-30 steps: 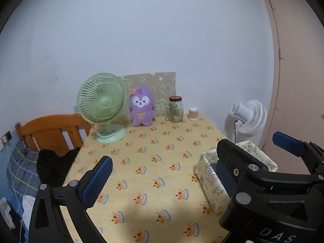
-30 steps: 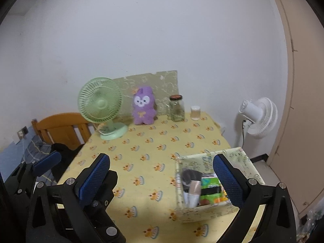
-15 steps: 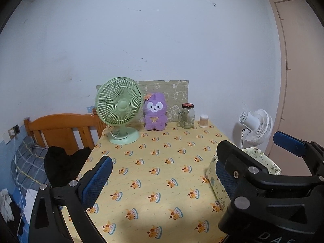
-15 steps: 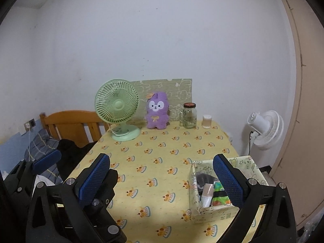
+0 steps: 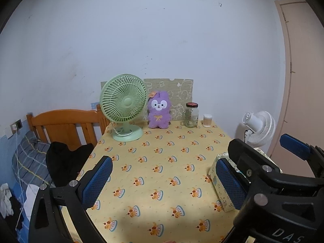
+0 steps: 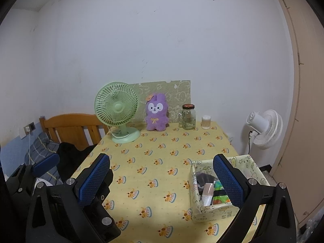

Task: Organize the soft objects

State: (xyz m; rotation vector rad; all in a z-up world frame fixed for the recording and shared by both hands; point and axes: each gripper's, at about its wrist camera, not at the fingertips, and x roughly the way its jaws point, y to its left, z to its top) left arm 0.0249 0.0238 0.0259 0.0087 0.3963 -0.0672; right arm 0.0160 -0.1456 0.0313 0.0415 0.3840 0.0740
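A purple plush rabbit [image 5: 159, 109] [image 6: 156, 112] sits upright at the far edge of the yellow patterned table [image 5: 162, 162] [image 6: 162, 154], against the wall. A patterned open box [image 6: 222, 190] [image 5: 217, 180] holding several rolled soft items stands at the table's near right. My left gripper [image 5: 162, 184] is open and empty above the near table edge, left of the box. My right gripper [image 6: 162, 180] is open and empty; its right finger overlaps the box in its view.
A green desk fan [image 5: 124, 109] stands left of the plush. A glass jar [image 5: 191, 115] and a small cup [image 5: 207, 120] stand to its right. A wooden headboard [image 5: 66, 125] and black cloth [image 5: 64, 162] lie left of the table. A white fan [image 6: 263, 128] stands right.
Both grippers have pulled back and risen from the table; the plush, fan and box look farther and lower. Both stay open and empty.
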